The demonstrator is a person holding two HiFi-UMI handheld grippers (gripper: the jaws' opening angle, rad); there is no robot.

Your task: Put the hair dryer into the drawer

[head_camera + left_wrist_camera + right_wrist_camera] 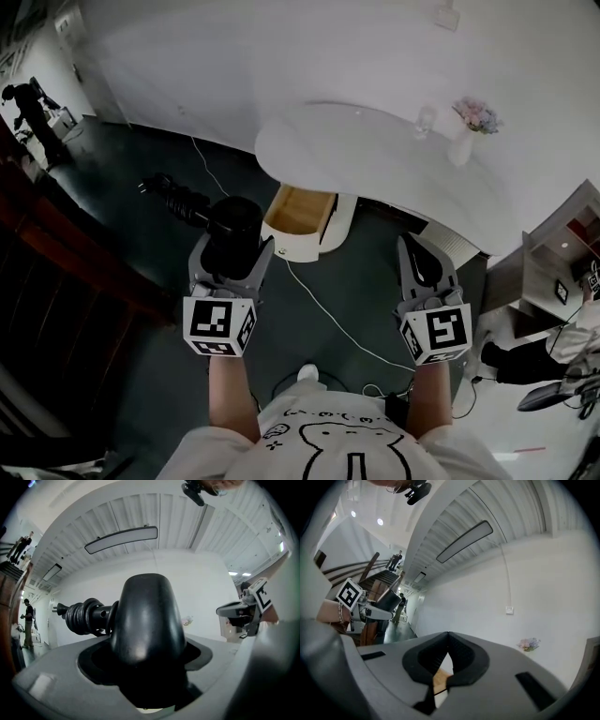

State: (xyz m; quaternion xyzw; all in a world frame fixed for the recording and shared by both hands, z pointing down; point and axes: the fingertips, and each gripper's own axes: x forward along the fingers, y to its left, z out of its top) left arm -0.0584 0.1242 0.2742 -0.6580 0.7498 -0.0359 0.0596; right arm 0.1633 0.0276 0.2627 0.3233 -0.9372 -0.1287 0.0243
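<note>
Head view first: the left gripper (232, 251) at centre left has its jaws spread wide and clamped around the black hair dryer (232, 220), with the coiled cord (173, 199) sticking out toward the upper left. The drawer (298, 212) is just above it in the frame, pulled open under the white table (375, 155) with its wooden inside showing and nothing in it as far as I can see. The right gripper (419, 253) sits at centre right, jaws together and carrying nothing.

Left gripper view: the dryer's fat body fills the middle of the frame, wedged between the jaws, with the cord bundle off to the left.

Right gripper view: the jaw tips meet with nothing between them, and a sliver of the drawer's wood peeks through below them.

So progress-wise I'd say the pickup is done and the drawer's already open. What's left is carrying the dryer over the opening, lowering it in and letting go. Shutting the drawer might follow, but the task doesn't ask for it.
</note>
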